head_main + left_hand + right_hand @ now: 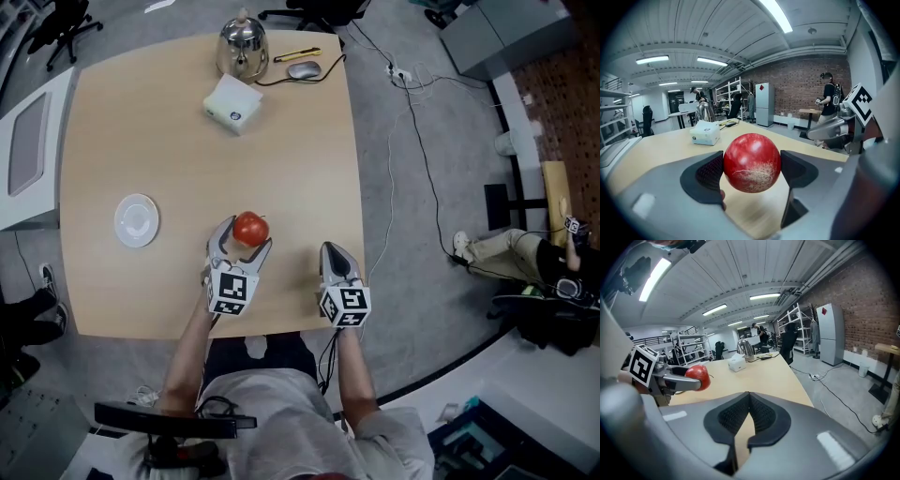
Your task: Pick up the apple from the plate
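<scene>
A red apple (250, 228) is held off the table between the jaws of my left gripper (243, 236), which is shut on it. In the left gripper view the apple (752, 162) fills the gap between the two dark pads, above the tabletop. The white plate (137, 220) lies bare on the table, well to the left of the apple. My right gripper (334, 253) is over the table's near right part, shut with nothing in it; its pads (757, 414) meet. From the right gripper view the apple (697, 377) shows at the left.
On the far part of the wooden table (300, 141) are a white box (232, 103), a metal kettle (243, 47), a computer mouse (304, 69) and a yellow pen (297, 54). Cables (412, 112) trail on the floor to the right. A person (525, 253) sits at far right.
</scene>
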A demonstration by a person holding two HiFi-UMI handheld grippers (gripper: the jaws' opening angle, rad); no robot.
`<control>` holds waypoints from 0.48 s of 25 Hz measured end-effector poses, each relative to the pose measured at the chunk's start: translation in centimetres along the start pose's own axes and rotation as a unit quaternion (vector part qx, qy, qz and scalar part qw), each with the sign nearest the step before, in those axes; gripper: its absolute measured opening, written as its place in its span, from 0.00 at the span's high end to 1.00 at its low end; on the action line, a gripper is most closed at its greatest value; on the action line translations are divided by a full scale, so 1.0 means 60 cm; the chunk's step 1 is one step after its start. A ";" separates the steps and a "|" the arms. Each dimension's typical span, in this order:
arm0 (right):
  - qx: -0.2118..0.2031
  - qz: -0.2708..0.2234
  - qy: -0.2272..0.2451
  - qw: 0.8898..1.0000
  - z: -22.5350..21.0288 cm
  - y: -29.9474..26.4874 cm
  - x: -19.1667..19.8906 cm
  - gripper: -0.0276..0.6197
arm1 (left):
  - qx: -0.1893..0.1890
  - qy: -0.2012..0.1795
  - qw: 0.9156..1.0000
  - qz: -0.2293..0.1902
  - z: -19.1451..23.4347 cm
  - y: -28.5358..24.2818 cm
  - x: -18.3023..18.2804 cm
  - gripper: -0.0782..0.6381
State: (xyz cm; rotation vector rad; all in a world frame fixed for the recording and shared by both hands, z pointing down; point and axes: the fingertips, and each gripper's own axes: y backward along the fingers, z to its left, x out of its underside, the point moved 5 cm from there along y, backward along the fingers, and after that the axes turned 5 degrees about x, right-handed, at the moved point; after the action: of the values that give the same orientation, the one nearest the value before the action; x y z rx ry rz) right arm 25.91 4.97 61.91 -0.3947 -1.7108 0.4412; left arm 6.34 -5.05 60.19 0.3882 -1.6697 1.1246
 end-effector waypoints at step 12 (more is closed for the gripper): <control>-0.013 0.024 -0.009 1.000 -0.046 -0.022 0.037 0.95 | 0.014 0.000 0.999 0.031 -0.041 -0.064 0.039 0.33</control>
State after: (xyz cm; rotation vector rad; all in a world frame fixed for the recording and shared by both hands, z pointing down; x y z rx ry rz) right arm 28.19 5.12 64.90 -0.4528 -1.7280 0.4599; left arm 9.51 -4.39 64.17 0.3553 -1.6769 1.1942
